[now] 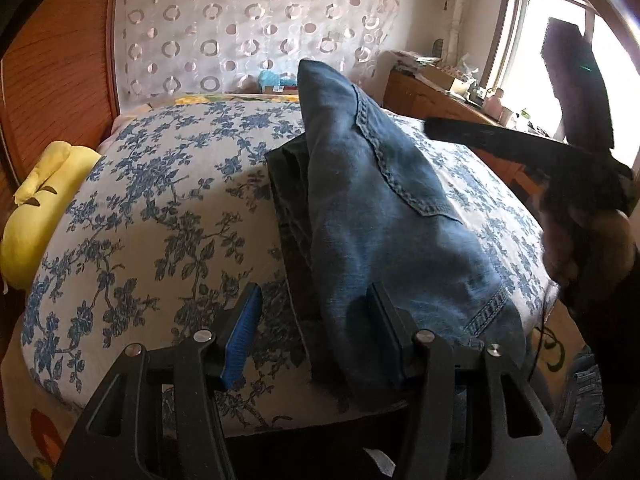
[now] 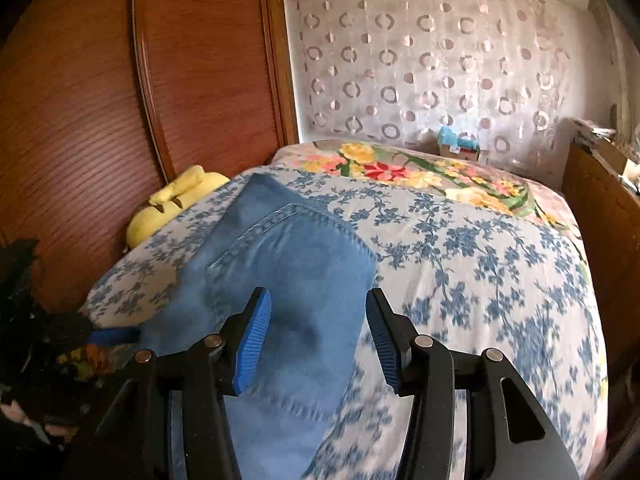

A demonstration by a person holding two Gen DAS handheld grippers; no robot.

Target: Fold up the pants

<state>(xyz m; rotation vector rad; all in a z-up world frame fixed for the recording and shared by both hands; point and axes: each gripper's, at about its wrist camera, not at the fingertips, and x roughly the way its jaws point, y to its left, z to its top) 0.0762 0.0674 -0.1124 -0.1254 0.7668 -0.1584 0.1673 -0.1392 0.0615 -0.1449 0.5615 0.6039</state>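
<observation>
**Both claws open over the jeans on the bed**

The left claw (image 1: 316, 332) is nearest, wide open and holding nothing; its right finger (image 1: 386, 328) lies against the jeans (image 1: 384, 216), while the left finger is over the bedspread (image 1: 152, 208). The jeans lie on the bed, on a darker folded cloth (image 1: 288, 200). Their long axis runs from 6 o'clock, beside the claw, toward 12 o'clock, where the far end is lifted into a point.

In the right wrist view, the right claw (image 2: 318, 336) is also open, with denim between and below its fingers, reaching toward 11 o'clock. I judge both claws are equally near.
</observation>
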